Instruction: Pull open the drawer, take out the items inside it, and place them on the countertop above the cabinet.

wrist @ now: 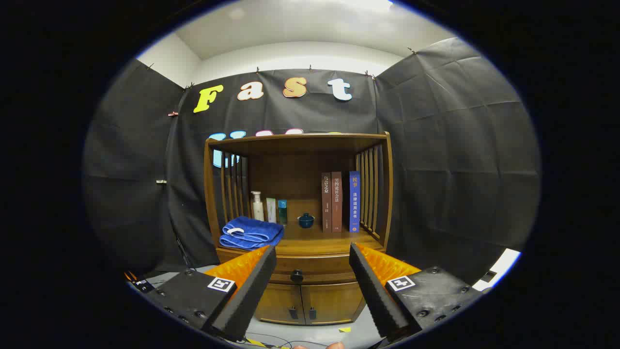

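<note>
Fingers of the gripper (312,257) stand wide apart with nothing between them, aimed at a wooden cabinet (300,228) a little way ahead. Its drawer (310,271) is closed, and the dark knob (296,276) sits in the gap between the fingertips, beyond them. On the countertop (319,240) above rest a folded blue towel (252,232), bottles (269,208), a small pot (305,220) and upright books (341,201).

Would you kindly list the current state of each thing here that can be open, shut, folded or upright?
Drawer: shut, round knob untouched.
Lower cabinet doors: both shut.
Claw: open, fingers spread either side of the knob, holding nothing.
Blue towel: folded, lying on the countertop.
Three books: standing upright.
Pump bottle: upright.
Small blue lidded pot: lid on.
</note>
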Tool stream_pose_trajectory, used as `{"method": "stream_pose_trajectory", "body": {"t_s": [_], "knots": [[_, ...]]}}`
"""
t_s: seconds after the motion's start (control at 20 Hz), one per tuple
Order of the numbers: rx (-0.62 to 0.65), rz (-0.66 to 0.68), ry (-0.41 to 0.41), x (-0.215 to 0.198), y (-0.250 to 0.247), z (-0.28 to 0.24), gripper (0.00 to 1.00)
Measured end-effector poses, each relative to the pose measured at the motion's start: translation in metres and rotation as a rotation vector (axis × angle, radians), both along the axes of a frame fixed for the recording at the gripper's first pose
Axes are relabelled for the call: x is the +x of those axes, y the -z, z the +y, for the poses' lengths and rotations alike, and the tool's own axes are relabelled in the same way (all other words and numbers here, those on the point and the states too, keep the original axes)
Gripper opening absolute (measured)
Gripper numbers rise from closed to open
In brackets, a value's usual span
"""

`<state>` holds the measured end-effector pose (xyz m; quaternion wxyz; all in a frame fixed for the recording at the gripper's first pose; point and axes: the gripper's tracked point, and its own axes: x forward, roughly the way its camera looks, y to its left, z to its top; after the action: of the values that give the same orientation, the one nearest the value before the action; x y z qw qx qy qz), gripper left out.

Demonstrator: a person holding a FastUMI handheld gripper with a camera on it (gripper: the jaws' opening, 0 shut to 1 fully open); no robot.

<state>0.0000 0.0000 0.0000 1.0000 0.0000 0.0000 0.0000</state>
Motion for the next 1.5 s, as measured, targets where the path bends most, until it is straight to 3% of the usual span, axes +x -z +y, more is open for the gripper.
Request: {"method": "stream_pose_trajectory", "body": {"t_s": [1.15, 1.5], "knots": [[-0.013, -0.016, 0.015, 0.002, 0.000, -0.007, 0.98], [-0.042, -0.012, 0.027, 0.026, 0.008, -0.011, 0.98]]}}
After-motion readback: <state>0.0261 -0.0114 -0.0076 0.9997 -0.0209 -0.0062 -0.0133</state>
